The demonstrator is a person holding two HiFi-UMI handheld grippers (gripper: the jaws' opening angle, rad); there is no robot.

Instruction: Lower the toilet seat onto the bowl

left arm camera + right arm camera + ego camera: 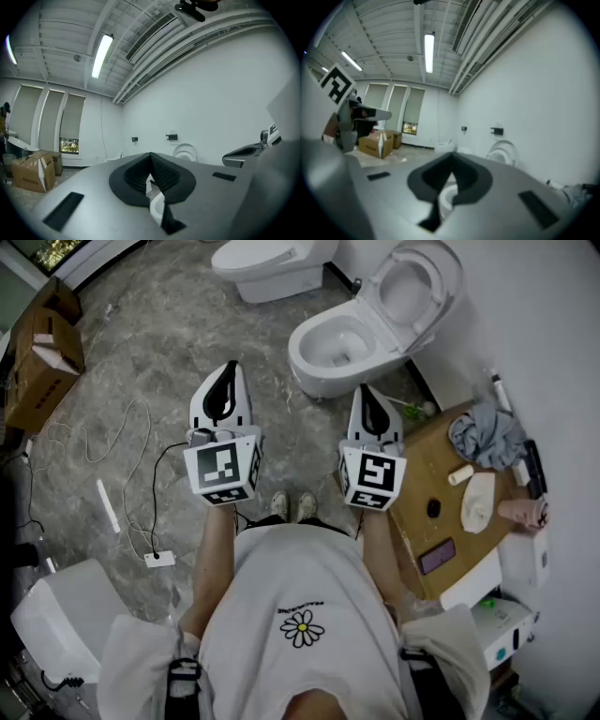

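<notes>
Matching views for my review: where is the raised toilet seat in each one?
Head view: raised toilet seat upper right, against the wall.
Left gripper view: just right of centre, at the wall.
Right gripper view: right of centre, at the wall.
Shared landmark: cardboard box, floor at left.

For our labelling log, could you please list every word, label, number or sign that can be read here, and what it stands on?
On the shirt: one upside-down line of print above a daisy, too small to read.
On the cardboard box: red print, too blurred to read.
On the cubes of the left tool and right tool: square black-and-white markers, no letters.
</notes>
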